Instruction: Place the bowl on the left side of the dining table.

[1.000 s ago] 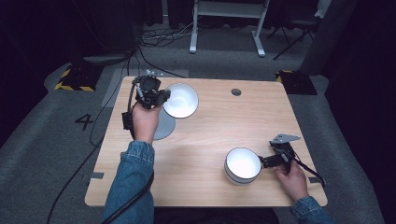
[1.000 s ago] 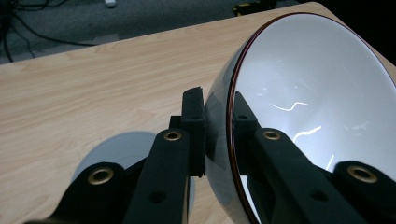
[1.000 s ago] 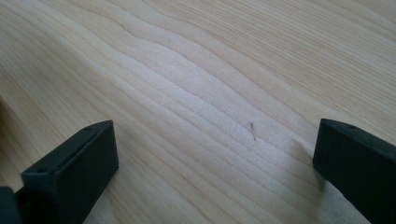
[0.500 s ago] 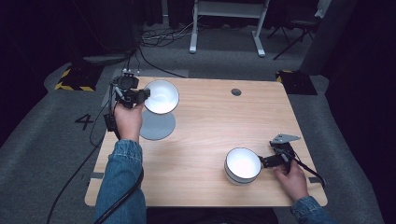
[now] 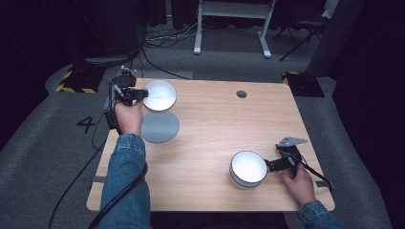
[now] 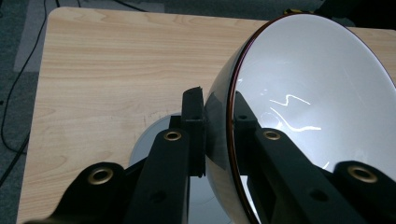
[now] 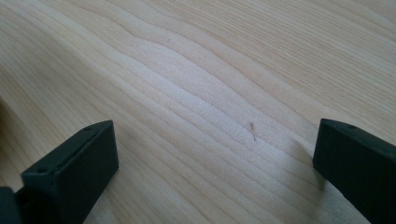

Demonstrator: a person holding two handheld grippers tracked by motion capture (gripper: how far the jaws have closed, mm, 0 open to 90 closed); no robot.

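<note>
Two bowls on a wooden counter (image 5: 210, 133), one lifted at the far left corner.

The person's left hand (image 5: 128, 117) holds the left claw (image 5: 138, 94), which is closed tightly on the rim of a white bowl (image 5: 160, 94) with a dark outside; in the left gripper view one jaw is inside the rim and one outside. Below it a grey round plate (image 5: 160, 127) lies flat. Near the right front, a second white bowl (image 5: 247, 168) stands just beside the right claw (image 5: 268, 165), whose jaws are wide apart over bare wood.
</note>
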